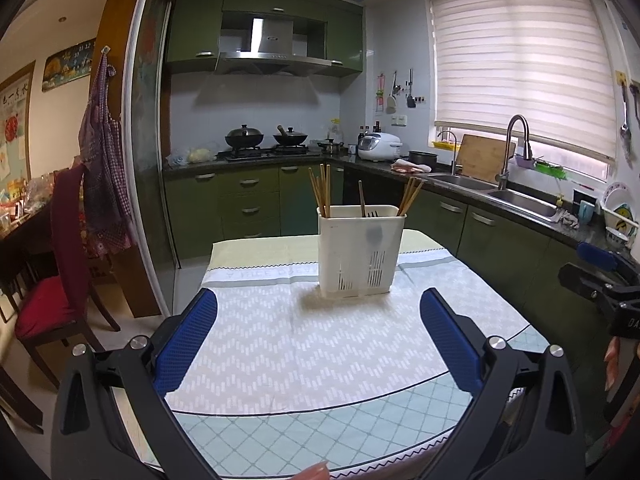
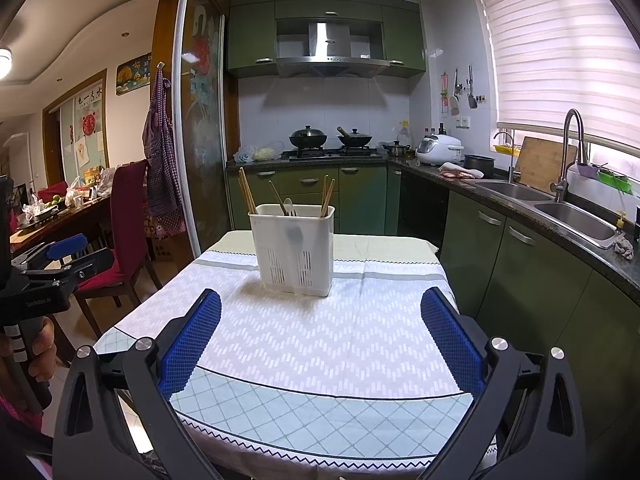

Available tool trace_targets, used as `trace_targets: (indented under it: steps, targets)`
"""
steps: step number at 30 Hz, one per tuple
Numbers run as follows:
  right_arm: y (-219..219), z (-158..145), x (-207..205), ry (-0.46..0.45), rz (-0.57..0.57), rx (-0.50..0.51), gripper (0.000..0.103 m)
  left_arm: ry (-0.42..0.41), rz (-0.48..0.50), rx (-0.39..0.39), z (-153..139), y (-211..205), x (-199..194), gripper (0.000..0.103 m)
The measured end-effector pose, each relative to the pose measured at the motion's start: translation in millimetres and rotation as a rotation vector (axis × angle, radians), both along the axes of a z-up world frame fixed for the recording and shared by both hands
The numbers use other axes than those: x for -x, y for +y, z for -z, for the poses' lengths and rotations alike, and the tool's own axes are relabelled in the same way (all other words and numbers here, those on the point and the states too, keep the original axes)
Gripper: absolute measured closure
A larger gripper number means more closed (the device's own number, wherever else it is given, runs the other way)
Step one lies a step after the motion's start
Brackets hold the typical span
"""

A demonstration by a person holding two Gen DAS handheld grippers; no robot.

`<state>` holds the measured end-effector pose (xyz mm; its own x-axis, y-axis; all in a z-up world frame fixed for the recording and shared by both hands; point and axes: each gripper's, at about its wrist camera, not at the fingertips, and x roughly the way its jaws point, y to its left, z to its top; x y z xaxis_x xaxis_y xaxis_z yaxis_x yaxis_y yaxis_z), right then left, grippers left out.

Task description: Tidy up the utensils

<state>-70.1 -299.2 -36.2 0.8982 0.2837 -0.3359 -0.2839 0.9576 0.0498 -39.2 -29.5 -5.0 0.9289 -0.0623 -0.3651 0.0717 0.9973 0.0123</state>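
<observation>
A white plastic utensil holder (image 1: 360, 250) stands upright near the far end of the cloth-covered table (image 1: 280, 344). Wooden chopsticks (image 1: 322, 190), a spoon and a fork stick out of it. It also shows in the right wrist view (image 2: 294, 248), with chopsticks (image 2: 247, 196) in its left and right compartments and a spoon (image 2: 289, 205) in the middle. My left gripper (image 1: 318, 308) is open and empty, held above the near part of the table. My right gripper (image 2: 320, 312) is open and empty, also short of the holder. The right gripper shows at the right edge of the left wrist view (image 1: 600, 276).
Green cabinets and a dark counter with a double sink (image 2: 560, 208) run along the right side. A stove with two woks (image 2: 330, 138) is at the back. A red chair (image 2: 128, 220) and a cluttered dining table (image 2: 60, 208) stand to the left.
</observation>
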Motion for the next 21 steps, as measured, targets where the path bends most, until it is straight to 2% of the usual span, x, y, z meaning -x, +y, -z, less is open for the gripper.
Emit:
trace_targets:
  steps: [15, 21]
  targets:
    - [3.1, 10.7, -1.1, 0.002, -0.003, -0.007, 0.004, -0.005, 0.002, -0.01, 0.7, -1.1, 0.6, 0.006]
    - [3.3, 12.4, -1.0, 0.005, -0.004, -0.006, 0.004, 0.004, 0.014, 0.017, 0.3, 2.9, -1.6, 0.006]
